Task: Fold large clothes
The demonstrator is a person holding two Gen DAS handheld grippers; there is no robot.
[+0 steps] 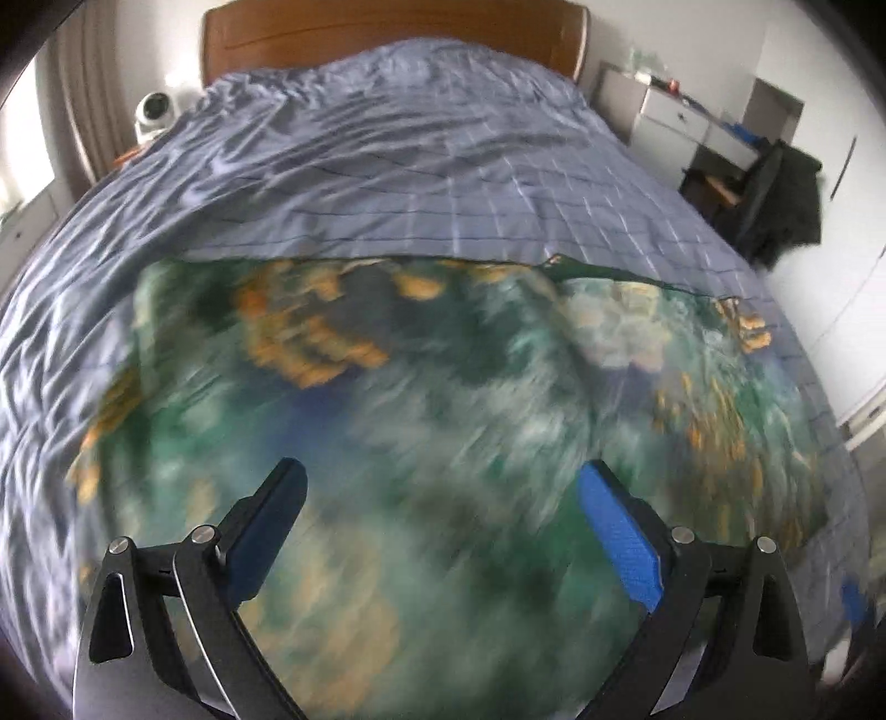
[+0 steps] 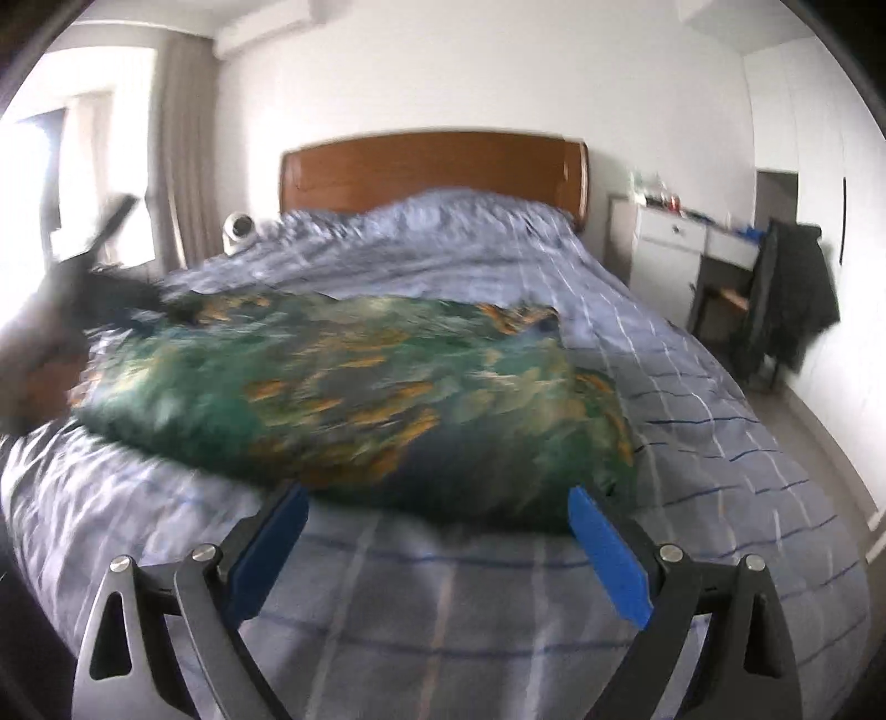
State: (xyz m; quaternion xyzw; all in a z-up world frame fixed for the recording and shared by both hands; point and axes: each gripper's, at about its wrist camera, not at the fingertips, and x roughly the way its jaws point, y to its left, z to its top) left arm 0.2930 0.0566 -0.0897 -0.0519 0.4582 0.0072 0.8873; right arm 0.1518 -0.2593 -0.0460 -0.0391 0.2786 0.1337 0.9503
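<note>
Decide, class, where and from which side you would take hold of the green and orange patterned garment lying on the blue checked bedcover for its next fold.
Grip the green and orange patterned garment at its near right corner, coming in low from the foot of the bed. That edge lies free on the blue checked bedcover, so the open right hand-held gripper could probably pinch it.

The left wrist camera is looking steeply down past its own spread fingers [image 1: 614,526], hovering close over the green patterned garment [image 1: 387,399], which is filling the lower view ahead of the tool. The right wrist camera is looking at a shallower downward angle between its fingers [image 2: 606,548], sitting farther back, with the garment [image 2: 343,387] lying ahead of the tips on the checked bedcover [image 2: 692,421]. Both views are facing the wooden headboard [image 1: 387,33] and sharing the garment, bedcover [image 1: 415,166], and headboard [image 2: 432,171].
</note>
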